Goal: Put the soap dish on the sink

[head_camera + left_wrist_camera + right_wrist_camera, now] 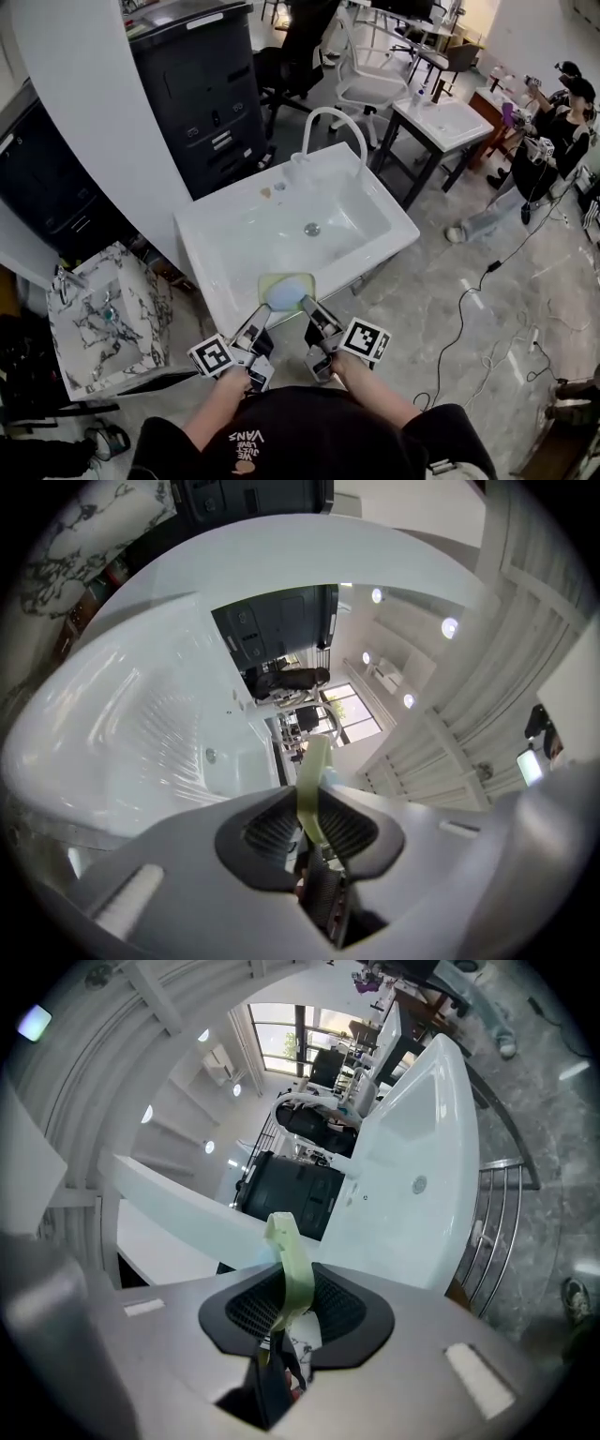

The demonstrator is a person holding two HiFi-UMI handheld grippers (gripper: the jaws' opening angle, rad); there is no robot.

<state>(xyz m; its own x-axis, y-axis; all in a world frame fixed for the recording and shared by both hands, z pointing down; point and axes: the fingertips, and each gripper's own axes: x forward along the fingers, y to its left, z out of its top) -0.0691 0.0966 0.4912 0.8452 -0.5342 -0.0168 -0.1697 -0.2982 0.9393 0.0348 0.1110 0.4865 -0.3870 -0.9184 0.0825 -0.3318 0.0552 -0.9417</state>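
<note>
A pale green soap dish (285, 292) with a light blue inside hangs over the front rim of the white sink (225, 234), held level between both grippers. My left gripper (263, 318) is shut on the dish's near left edge, and my right gripper (310, 310) is shut on its near right edge. In the left gripper view the green rim (311, 789) stands edge-on between the ribbed pads. The right gripper view shows the same green rim (292, 1265) pinched between its pads, with the sink basin (412, 1185) ahead.
A curved white faucet (330, 128) rises at the sink's far rim, and a drain (311, 228) sits mid-basin. A marble-pattern basin (108, 314) stands at left, a dark cabinet (202, 84) behind, a second white sink (448, 122) and a person (553, 131) at right. Cables cross the floor (487, 291).
</note>
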